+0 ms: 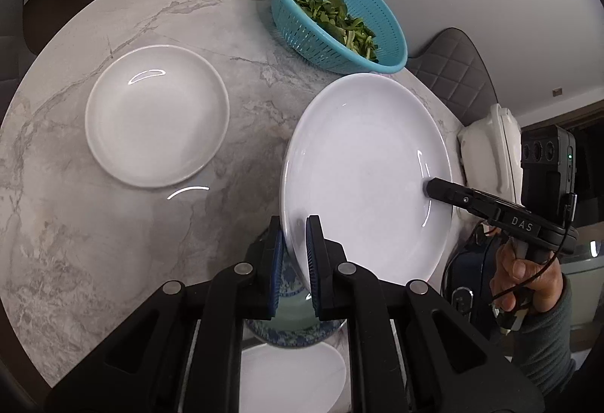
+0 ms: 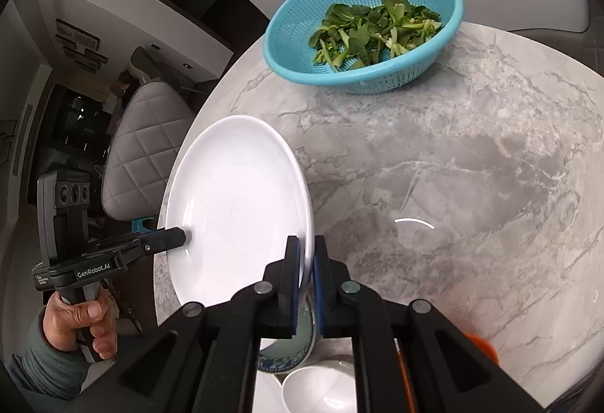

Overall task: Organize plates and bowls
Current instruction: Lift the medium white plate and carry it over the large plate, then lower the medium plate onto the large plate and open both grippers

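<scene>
A large white plate point(image 1: 362, 179) is held in the air above a grey marbled counter point(image 1: 226, 47), tilted, with both claws clamped on opposite edges of its rim. The left claw point(image 1: 294, 254) pinches the rim between its blue pads point(image 1: 277, 269); seen from the right wrist view, the same claw point(image 2: 187, 235) reaches in from the left and bites the far rim. The right claw point(image 2: 306, 281) grips the near rim in its own view, and in the left wrist view it point(image 1: 428, 188) comes in from the right, carried by a hand point(image 1: 528, 281) in a dark sleeve. A second hand point(image 2: 79, 322) grips the left handle. Ahead and to the left of the plate lies a broad bare stretch of counter, with a smaller white plate point(image 1: 156, 114) lying flat, well apart from the held one. A turquoise colander point(image 1: 339, 16) of green leaves point(image 2: 377, 31) sits at the counter's far edge, near the held plate's upper rim. Beyond that edge stands a quilted grey chair point(image 2: 147, 145). Under the held plate sits a blue-patterned bowl point(image 1: 290, 333), with more white dishes point(image 1: 294, 379) beside it. Only the left view shows the smaller white plate and a white container point(image 1: 487, 148) past the plate's right edge; only the right view shows a small white bowl point(image 2: 321, 390) and an orange thing point(image 2: 485, 347), too blurred to name.
</scene>
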{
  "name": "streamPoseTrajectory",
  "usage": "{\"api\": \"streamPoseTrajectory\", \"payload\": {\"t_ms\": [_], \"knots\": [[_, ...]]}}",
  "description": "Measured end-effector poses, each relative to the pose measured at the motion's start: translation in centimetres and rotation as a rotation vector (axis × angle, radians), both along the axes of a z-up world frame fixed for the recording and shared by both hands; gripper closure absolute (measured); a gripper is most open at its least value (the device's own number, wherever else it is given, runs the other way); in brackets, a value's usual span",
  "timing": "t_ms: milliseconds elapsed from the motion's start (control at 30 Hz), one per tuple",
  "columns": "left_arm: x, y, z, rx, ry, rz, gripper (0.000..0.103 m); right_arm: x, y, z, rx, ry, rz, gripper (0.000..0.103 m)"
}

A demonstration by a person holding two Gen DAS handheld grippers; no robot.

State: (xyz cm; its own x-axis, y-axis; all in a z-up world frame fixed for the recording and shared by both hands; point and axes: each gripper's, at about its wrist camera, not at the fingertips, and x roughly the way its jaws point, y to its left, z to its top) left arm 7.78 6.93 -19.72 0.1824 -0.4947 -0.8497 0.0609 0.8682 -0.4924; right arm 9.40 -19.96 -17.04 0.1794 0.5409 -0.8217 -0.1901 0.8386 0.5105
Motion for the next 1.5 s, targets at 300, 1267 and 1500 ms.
{"api": "streamPoseTrajectory", "payload": {"t_ms": [300, 1267, 1500], "knots": [[-9.1, 3.1, 2.0, -0.016, 0.003, -0.042, 0.093, -7.4, 2.2, 2.9, 0.029, -0.022, 0.001, 0.094], [-24.7, 5.6, -8.3, 0.101, 0.132, -0.200, 0.093, -26.6, 5.5, -10.2, -0.002, 0.167, -0.123, 0.094], [-24.3, 4.6, -10.1, 0.116, 0.148, -0.214, 0.093, -26.6, 5.2, -11.2, -0.016, 0.171, -0.130, 0.094]]}}
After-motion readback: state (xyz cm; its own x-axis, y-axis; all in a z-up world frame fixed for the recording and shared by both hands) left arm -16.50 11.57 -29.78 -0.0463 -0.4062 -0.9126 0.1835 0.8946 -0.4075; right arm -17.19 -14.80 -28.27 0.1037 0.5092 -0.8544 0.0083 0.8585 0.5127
